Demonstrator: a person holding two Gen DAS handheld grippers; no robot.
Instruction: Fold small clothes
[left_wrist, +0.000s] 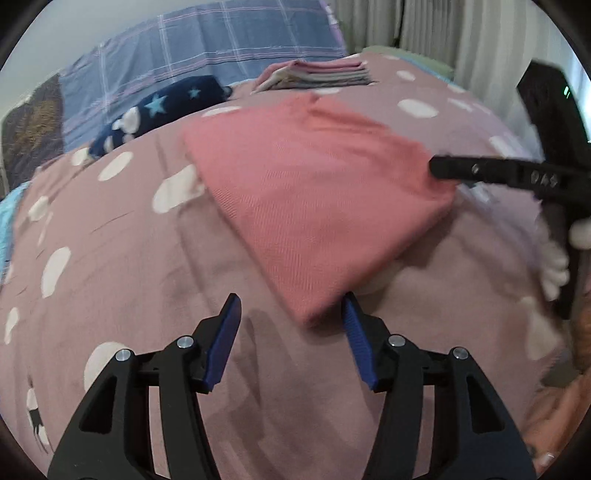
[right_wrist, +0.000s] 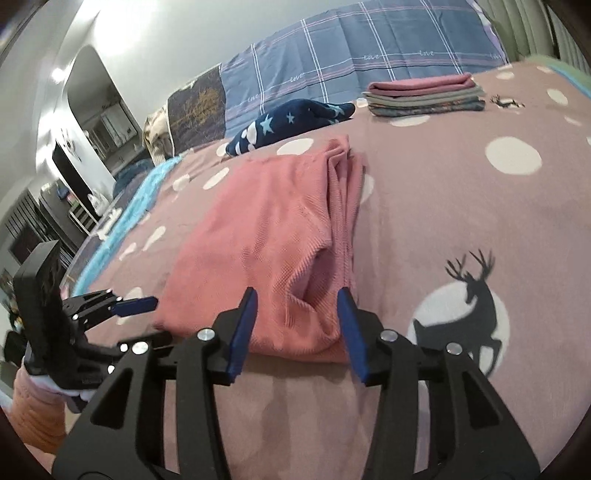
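Left gripper (left_wrist: 291, 317) jaws are standing part open with nothing between them, one blue pad just beside the near corner of the folded pink garment (left_wrist: 314, 199), over the bed cover (left_wrist: 110, 258). Right gripper (right_wrist: 297, 314) jaws are also standing part open, straddling the garment's near folded edge; pads are sitting either side of the cloth, not pinching it. Garment is lying folded on the mauve dotted bed cover, mid-bed. Left view is showing the right gripper's finger (left_wrist: 480, 173) coming in from the right, tip over the garment's far corner, plus a white glove behind it; blurred. Right view is showing the left gripper side-on at far left, just off the garment's left corner, held by a gloved hand with a pink sleeve. Only the right view is showing the layered fold edges, the deer print (right_wrist: 469, 295) on the cover, and the room beyond. Both are showing the stack of folded clothes (right_wrist: 424, 94), the navy star cloth (right_wrist: 288, 122) and the blue checked quilt (right_wrist: 369, 48) at the far side.
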